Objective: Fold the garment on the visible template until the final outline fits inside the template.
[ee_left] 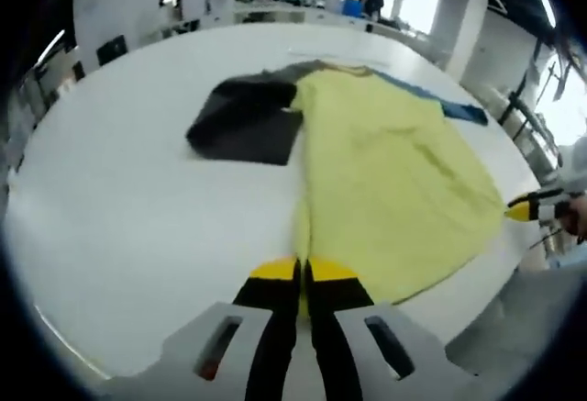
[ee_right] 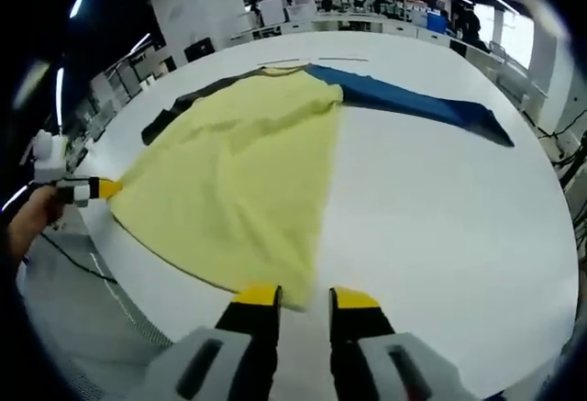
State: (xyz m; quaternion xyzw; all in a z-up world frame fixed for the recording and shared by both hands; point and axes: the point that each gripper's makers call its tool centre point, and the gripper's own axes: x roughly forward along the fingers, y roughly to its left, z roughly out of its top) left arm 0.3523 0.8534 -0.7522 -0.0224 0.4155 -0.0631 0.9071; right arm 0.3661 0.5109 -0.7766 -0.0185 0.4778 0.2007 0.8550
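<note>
We see yellow garment spread flat on white table, over dark template and blue cloth. Left gripper pinched shut on garment hem corner. Right gripper has jaws parted, hem edge between them, grip uncertain. We judge fold barely begun: garment outline far overhangs template; all folds left.

Bare tabletop is left open beside the yellow garment; a blue cloth lies farther off.
</note>
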